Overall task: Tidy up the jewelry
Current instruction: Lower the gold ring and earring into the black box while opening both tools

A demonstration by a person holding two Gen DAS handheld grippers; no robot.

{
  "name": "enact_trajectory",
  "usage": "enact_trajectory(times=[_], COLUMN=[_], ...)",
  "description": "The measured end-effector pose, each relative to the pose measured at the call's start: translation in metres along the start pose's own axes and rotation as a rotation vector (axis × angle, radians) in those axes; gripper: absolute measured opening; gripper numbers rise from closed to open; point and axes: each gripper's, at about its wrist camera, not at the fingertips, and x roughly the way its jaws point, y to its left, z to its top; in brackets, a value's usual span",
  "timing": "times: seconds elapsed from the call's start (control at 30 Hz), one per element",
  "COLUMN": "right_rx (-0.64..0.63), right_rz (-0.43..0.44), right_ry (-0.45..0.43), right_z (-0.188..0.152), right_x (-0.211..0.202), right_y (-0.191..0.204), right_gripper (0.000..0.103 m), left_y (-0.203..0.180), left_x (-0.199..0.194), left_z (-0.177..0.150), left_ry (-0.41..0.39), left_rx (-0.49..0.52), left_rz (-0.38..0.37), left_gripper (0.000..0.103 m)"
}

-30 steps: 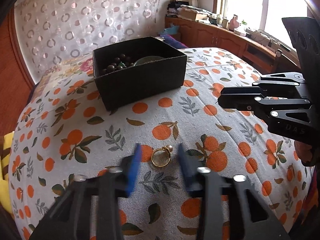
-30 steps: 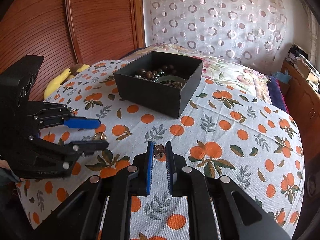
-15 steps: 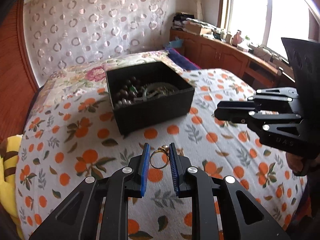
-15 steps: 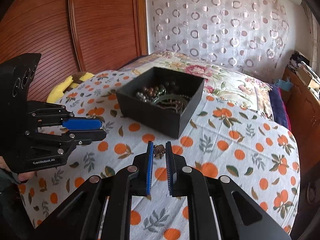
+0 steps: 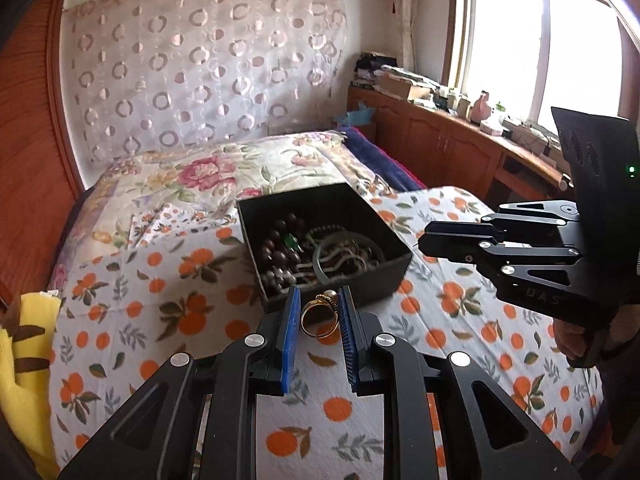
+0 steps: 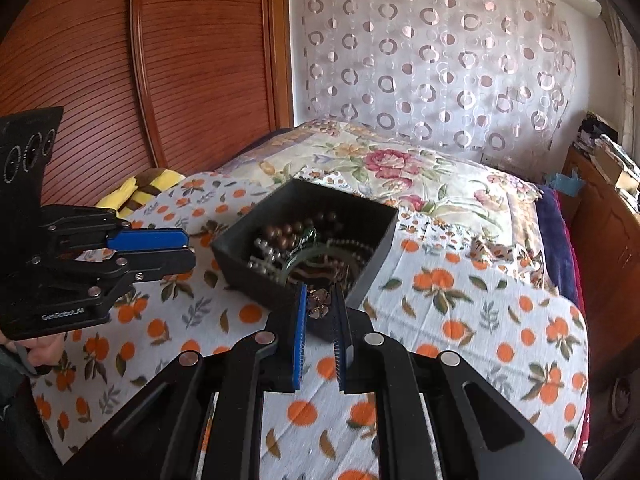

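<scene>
My left gripper (image 5: 319, 307) is shut on a gold ring with a pearl (image 5: 318, 316) and holds it in the air just before the near wall of the black jewelry box (image 5: 394, 280). The box holds dark beads, a green piece and bangles. My right gripper (image 6: 320, 305) is shut on a small brown flower-shaped piece (image 6: 318, 305), held in the air just before the box's near wall (image 6: 256, 284). The left gripper also shows at the left of the right wrist view (image 6: 176, 248), and the right gripper at the right of the left wrist view (image 5: 436, 242).
The box stands on a bed with an orange-print sheet (image 5: 180, 320) and a floral quilt (image 5: 208, 176) behind. A yellow plush (image 5: 24, 360) lies at the left edge. A wooden headboard (image 6: 200, 60), a circle-print curtain and a cluttered wooden cabinet (image 5: 440, 140) under the window surround the bed.
My left gripper shut on the gold ring and lifted it off the sheet toward the box. My right gripper, holding the brown piece, also rose and moved closer to the box.
</scene>
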Motion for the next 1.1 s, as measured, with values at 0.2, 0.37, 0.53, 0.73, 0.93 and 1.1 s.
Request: enact_trajectory(times=[0.2, 0.37, 0.53, 0.73, 0.93, 1.1], right_rx=[-0.001, 0.01, 0.032, 0.058, 0.056, 0.062], right_rz=[-0.003, -0.01, -0.007, 0.004, -0.015, -0.036], right_ry=[-0.008, -0.005, 0.001, -0.008, -0.004, -0.012], right_z=[0.017, 0.028, 0.033, 0.035, 0.033, 0.03], right_x=[0.016, 0.036, 0.048, 0.048, 0.043, 0.032], right_y=[-0.004, -0.01, -0.015, -0.02, -0.023, -0.029], right_gripper=[0.014, 0.014, 0.014, 0.031, 0.031, 0.031], left_y=[0.012, 0.019, 0.024, 0.028, 0.026, 0.022], left_x=[0.0, 0.005, 0.015, 0.027, 0.044, 0.057], left_z=[0.01, 0.017, 0.021, 0.03, 0.038, 0.046], left_ry=[-0.018, -0.022, -0.012, -0.006, -0.007, 0.002], left_rx=[-0.006, -0.016, -0.018, -0.022, -0.02, -0.014], left_rz=[0.009, 0.017, 0.021, 0.018, 0.018, 0.017], left_gripper=[0.018, 0.018, 0.018, 0.018, 0.018, 0.018])
